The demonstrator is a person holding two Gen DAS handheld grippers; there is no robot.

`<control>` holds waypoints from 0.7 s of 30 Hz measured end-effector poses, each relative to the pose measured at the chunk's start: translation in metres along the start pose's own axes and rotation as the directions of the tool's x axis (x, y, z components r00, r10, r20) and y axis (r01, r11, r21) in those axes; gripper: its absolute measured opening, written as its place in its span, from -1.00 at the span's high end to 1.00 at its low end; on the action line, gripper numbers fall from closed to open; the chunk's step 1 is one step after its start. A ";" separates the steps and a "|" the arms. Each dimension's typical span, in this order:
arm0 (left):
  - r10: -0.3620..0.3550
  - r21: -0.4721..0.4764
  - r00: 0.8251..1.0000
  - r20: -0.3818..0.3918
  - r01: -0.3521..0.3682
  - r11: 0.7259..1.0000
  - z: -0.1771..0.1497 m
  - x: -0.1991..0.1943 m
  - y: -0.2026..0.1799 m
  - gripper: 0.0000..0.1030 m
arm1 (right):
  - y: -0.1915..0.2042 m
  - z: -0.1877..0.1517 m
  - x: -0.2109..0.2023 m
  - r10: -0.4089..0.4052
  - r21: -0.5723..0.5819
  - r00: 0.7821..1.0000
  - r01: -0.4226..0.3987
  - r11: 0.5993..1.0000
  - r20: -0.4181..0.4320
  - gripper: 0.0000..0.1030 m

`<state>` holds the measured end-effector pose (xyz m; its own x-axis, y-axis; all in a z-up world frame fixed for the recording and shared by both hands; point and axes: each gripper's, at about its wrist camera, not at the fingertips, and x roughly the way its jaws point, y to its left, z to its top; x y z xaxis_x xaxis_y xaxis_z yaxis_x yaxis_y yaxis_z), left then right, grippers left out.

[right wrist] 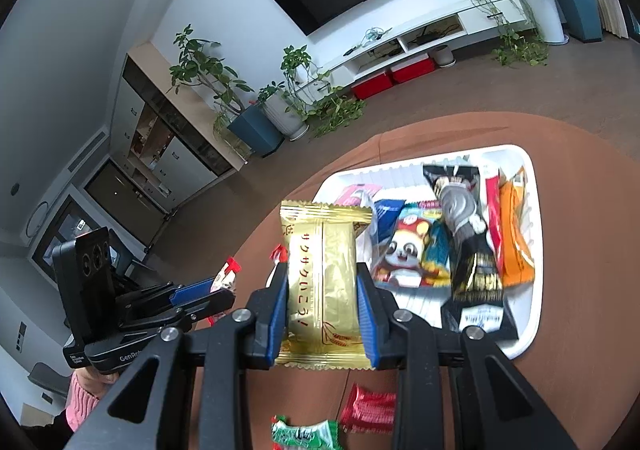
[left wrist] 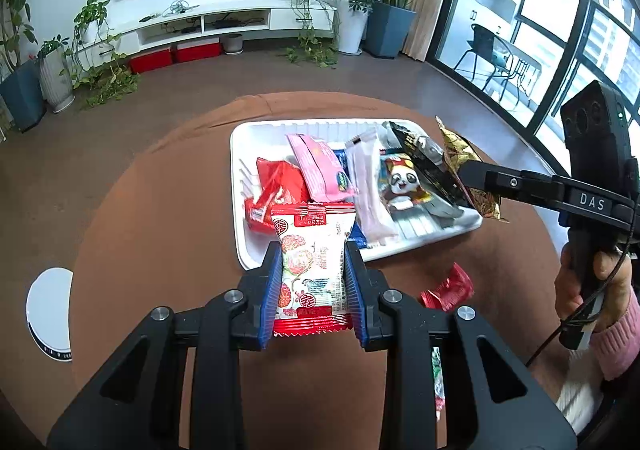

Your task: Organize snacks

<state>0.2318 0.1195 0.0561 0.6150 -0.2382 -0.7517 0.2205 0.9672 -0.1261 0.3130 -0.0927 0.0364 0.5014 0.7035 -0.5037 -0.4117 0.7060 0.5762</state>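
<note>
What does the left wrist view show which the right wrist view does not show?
Only left: the red and white packet's printed front in the left gripper, and a white round object at the table edge. Only right: an orange packet in the tray. Both: the white tray, the panda packet, and the gold packet in the right gripper.

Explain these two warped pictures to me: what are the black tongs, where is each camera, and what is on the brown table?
No robot: a person holds handheld tongs in each hand, each carrying a wide-angle camera looking along its fingers. The left view shows the left tongs clamped on a red-and-white snack packet. The right view shows the right tongs clamped on a gold packet. Ahead on the brown table sits a white tray already filled with snacks. A loose red packet and a green one lie nearer.
</note>
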 end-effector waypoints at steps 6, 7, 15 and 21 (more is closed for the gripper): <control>0.011 -0.002 1.000 0.001 -0.011 1.000 0.018 0.013 0.007 0.46 | -0.005 0.011 0.012 -0.031 0.006 0.999 0.030 1.000 0.016 0.35; 0.014 -0.003 1.000 0.001 -0.014 1.000 0.021 0.016 0.008 0.46 | -0.006 0.011 0.014 -0.036 0.008 0.999 0.036 0.999 0.018 0.35; 0.040 -0.003 0.999 -0.010 -0.040 0.999 0.041 0.038 0.017 0.46 | -0.017 0.018 0.028 -0.070 0.026 0.997 0.069 0.997 0.027 0.35; 0.049 -0.014 0.998 -0.027 -0.049 0.999 0.058 0.060 0.026 0.46 | -0.022 0.028 0.037 -0.099 0.021 0.994 0.098 0.995 0.035 0.35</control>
<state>0.3182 0.1251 0.0453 0.6045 -0.1883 -0.7740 0.1794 0.9789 -0.0979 0.3621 -0.0839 0.0232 0.5664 0.6267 -0.5351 -0.3443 0.7699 0.5373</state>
